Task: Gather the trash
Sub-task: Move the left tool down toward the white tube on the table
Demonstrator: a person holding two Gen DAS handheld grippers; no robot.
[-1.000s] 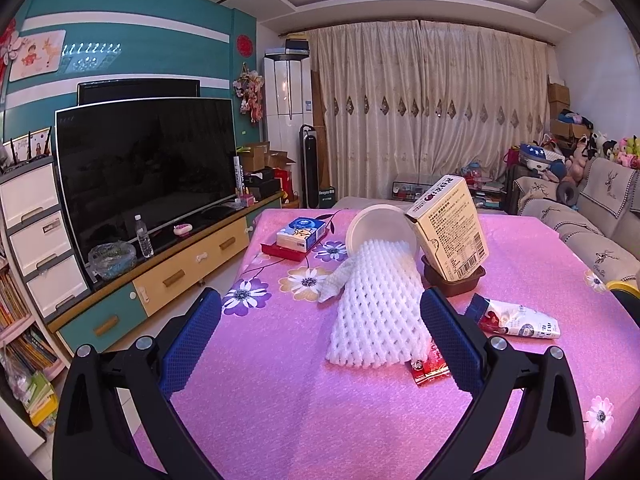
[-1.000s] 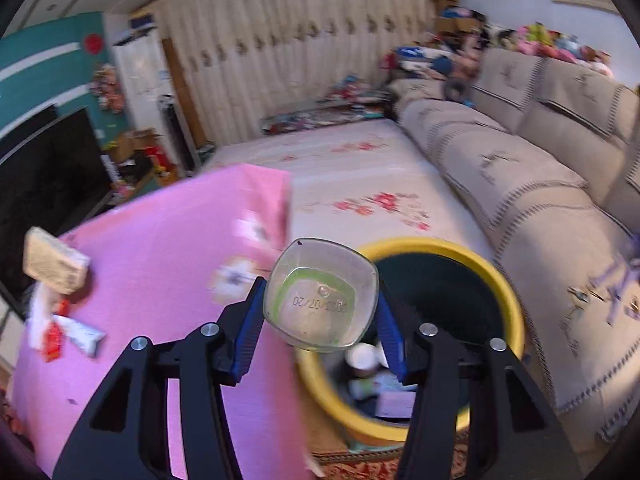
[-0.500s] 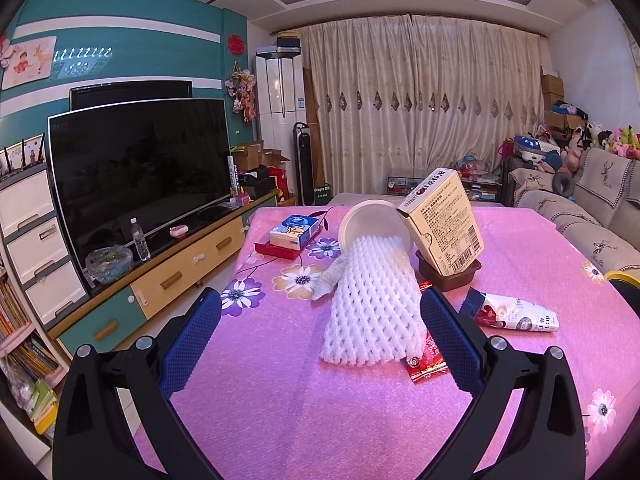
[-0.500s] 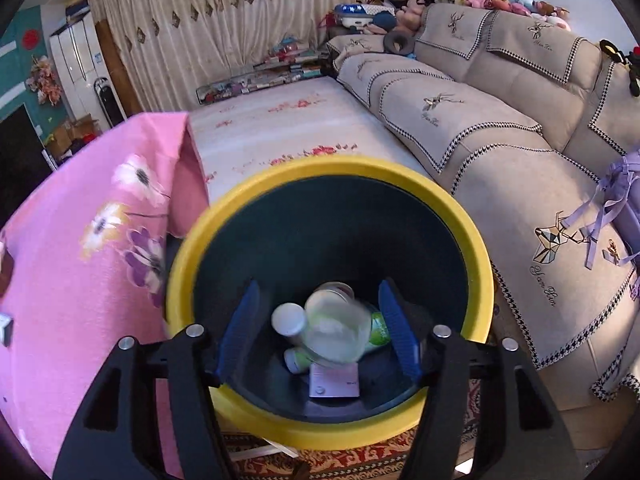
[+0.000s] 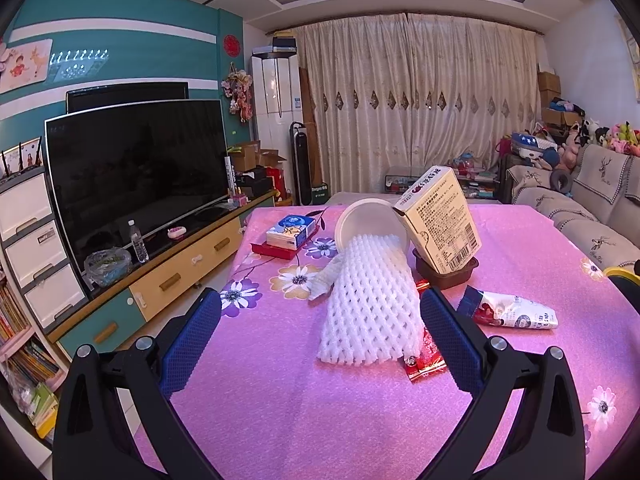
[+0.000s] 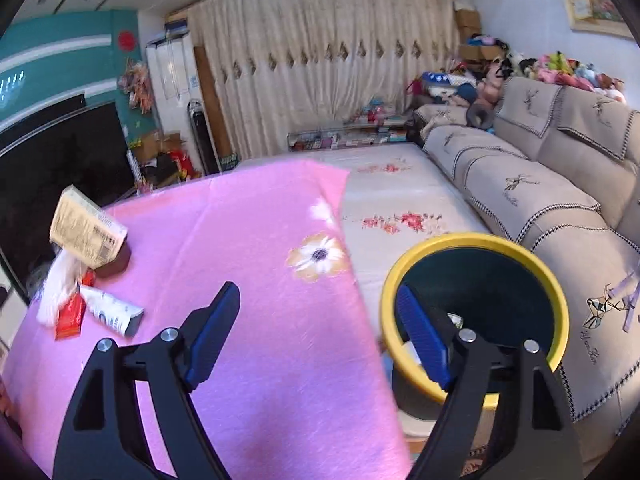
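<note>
On the pink flowered tablecloth (image 5: 280, 392) lies a white foam net sleeve (image 5: 370, 312), between the wide-apart fingers of my left gripper (image 5: 320, 328), which is open and holds nothing. Behind the sleeve are a white bowl (image 5: 362, 220), a tan carton (image 5: 438, 220) leaning in a brown tray (image 5: 446, 274), a red wrapper (image 5: 424, 362) and a white snack bag (image 5: 514, 312). My right gripper (image 6: 320, 336) hangs over the table's right edge, jaws opening, nothing between them. The yellow-rimmed dark bin (image 6: 476, 312) stands beside the table, partly behind the right finger.
A tissue pack on a red box (image 5: 290, 236) lies far left on the table. A TV (image 5: 136, 172) on a low cabinet lines the left wall. A beige sofa (image 6: 560, 216) runs along the right behind the bin. The same trash pile (image 6: 84, 272) shows at the right wrist view's left.
The right gripper let go of the clear plastic cup over the bin, and it fell in. The gripper then swung left, back over the pink table edge, and opened wider. The left gripper stayed still.
</note>
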